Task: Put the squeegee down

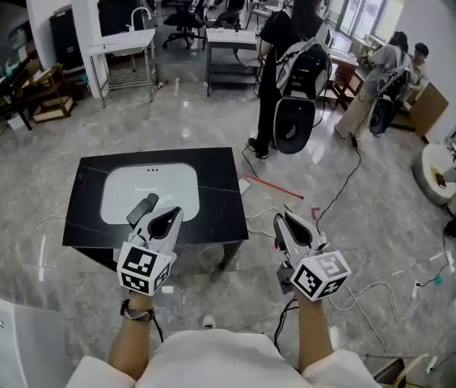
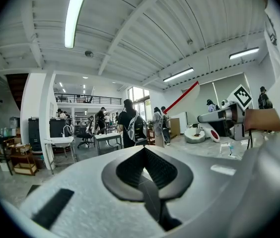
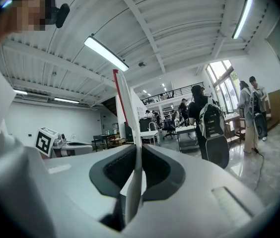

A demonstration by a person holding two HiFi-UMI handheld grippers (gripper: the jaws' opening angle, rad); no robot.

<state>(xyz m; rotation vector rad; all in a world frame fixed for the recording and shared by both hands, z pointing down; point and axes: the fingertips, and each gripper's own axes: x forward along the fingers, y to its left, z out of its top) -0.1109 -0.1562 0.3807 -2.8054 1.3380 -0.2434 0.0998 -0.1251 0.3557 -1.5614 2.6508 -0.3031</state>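
Right gripper (image 3: 136,150) pinches squeegee (image 3: 124,103), lower right in head view, off table (image 1: 216,204). Releasing here likely drops it to floor. Left gripper (image 2: 144,149) pressed together, empty.

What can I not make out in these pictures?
Squeegee, lower end: right gripper view, hidden inside the right gripper's shut jaws.
Dark thing by the sink: head view, too small to name, partly behind the left gripper.
Table: absent from both gripper views, which look out at the room.
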